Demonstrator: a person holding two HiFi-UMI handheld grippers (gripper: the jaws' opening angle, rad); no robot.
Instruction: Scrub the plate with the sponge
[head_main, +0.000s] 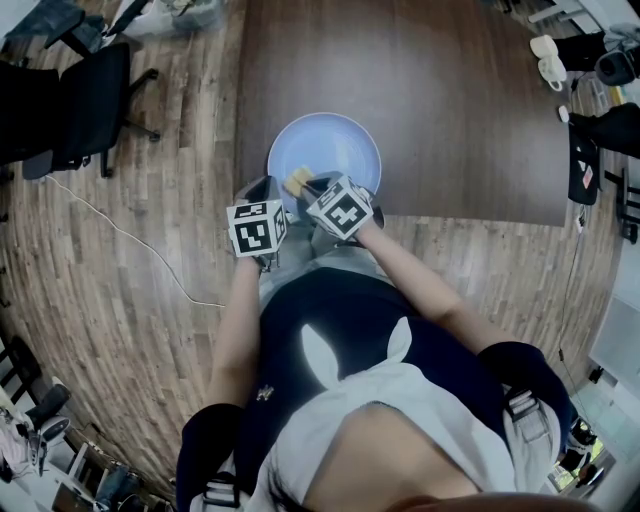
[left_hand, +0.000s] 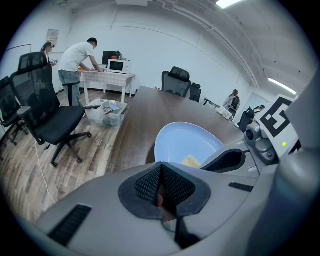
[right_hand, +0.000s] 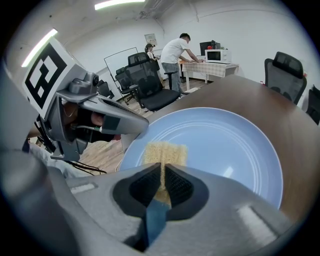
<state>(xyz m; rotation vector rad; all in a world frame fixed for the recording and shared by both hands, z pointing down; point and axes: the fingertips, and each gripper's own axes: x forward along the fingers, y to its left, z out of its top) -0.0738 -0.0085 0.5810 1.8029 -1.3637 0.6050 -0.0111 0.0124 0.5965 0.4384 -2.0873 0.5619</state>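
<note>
Right gripper (right_hand: 162, 172) pinches soft yellow-blue sponge (right_hand: 165, 151) by its near end over stiff, probably slick pale-blue plate (right_hand: 235, 145); left gripper (left_hand: 161, 176) closed, empty.

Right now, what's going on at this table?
A person is working with a gripper in each hand over a blue plate on a dark wooden table. The right gripper is shut on a yellow sponge, at the plate's near side. The left gripper sits at the plate's near rim, jaws together; whether it pinches the rim is unclear.
</note>
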